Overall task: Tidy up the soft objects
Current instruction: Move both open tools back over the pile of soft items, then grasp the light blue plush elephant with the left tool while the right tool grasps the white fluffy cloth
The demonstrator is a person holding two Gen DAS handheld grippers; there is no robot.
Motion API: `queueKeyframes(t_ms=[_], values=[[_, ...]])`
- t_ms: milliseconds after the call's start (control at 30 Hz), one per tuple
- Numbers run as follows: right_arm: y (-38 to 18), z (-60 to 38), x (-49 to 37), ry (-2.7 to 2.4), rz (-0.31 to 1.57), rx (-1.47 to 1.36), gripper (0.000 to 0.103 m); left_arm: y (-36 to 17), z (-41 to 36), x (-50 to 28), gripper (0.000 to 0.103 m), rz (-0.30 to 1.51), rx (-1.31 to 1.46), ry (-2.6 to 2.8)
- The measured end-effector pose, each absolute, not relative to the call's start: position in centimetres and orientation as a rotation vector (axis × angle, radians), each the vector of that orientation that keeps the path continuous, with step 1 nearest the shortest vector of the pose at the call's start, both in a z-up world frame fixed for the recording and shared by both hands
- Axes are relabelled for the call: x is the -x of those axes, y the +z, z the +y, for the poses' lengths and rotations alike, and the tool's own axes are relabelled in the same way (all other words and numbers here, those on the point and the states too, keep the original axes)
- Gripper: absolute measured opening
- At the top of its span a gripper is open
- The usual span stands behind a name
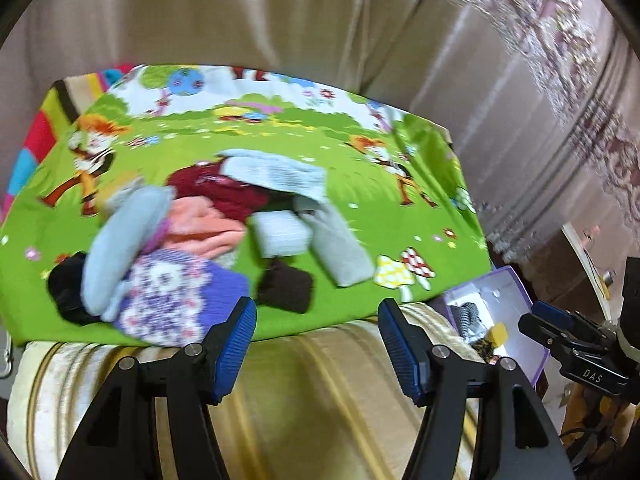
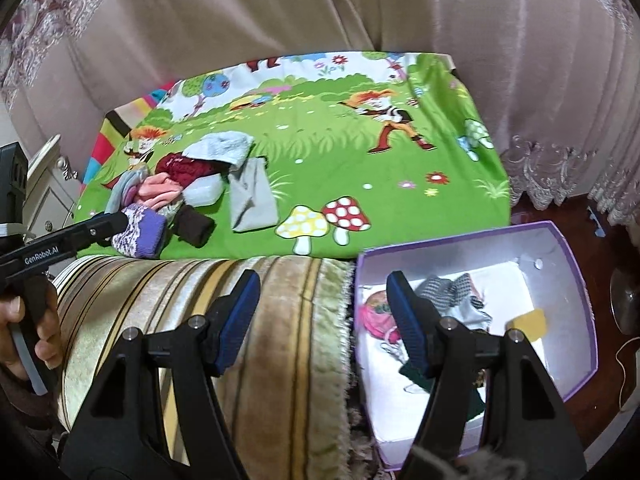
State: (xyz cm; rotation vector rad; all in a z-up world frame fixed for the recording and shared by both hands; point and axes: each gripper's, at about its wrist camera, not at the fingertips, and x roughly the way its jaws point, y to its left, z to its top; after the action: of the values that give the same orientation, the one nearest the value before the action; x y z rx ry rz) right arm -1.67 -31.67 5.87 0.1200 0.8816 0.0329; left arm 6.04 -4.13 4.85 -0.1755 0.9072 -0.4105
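Observation:
A heap of socks and small cloths lies on a green cartoon sheet (image 1: 360, 216). It includes a purple patterned sock (image 1: 180, 300), a pale blue sock (image 1: 120, 248), a peach cloth (image 1: 204, 224), a maroon piece (image 1: 216, 188), a grey sock (image 1: 336, 244) and a dark brown sock (image 1: 286, 284). My left gripper (image 1: 318, 332) is open and empty, just short of the sheet's near edge. In the right wrist view the left gripper (image 2: 114, 222) points at the purple sock (image 2: 140, 236). My right gripper (image 2: 322, 300) is open and empty, straddling the rim of a purple box (image 2: 568, 252).
The box holds a checked sock (image 2: 448, 284), a pink piece (image 2: 376, 316) and a yellow tag (image 2: 528, 320). A striped cushion edge (image 2: 200, 300) runs under the sheet. Beige curtains (image 2: 280, 8) hang behind, a white cabinet (image 2: 44, 196) stands left, and a hand (image 2: 24, 320) grips the left handle.

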Motion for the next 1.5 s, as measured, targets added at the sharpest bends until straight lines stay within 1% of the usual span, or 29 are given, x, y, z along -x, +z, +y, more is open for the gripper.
queueKeyframes(t_ms=[433,933,1000,1067,1300,1433,1500], values=[[5.4,-28.3,-2.6,0.087,0.902,-0.078,0.069,3.9,2.6,-8.2,0.064,0.918,0.242,-0.298],[5.4,-24.2,-8.6,0.169,0.888,-0.015,0.069,3.1,6.4,-11.2,0.064,0.947,0.28,-0.242],[5.4,-23.7,-9.6,0.183,0.887,-0.004,0.069,3.0,6.7,-11.7,0.066,0.952,0.273,-0.238],[5.3,-23.2,-10.7,0.198,0.89,0.007,0.07,2.8,7.0,-12.2,0.07,0.958,0.268,-0.235],[4.9,-21.7,-14.4,0.255,0.895,0.044,0.073,1.7,7.9,-14.1,0.076,1.009,0.258,-0.263],[4.2,-20.9,-16.8,0.294,0.904,0.051,0.074,1.0,7.9,-15.2,0.082,1.037,0.211,-0.289],[3.8,-20.5,-17.9,0.304,0.909,0.062,0.074,0.5,8.1,-15.9,0.082,1.054,0.209,-0.314]])
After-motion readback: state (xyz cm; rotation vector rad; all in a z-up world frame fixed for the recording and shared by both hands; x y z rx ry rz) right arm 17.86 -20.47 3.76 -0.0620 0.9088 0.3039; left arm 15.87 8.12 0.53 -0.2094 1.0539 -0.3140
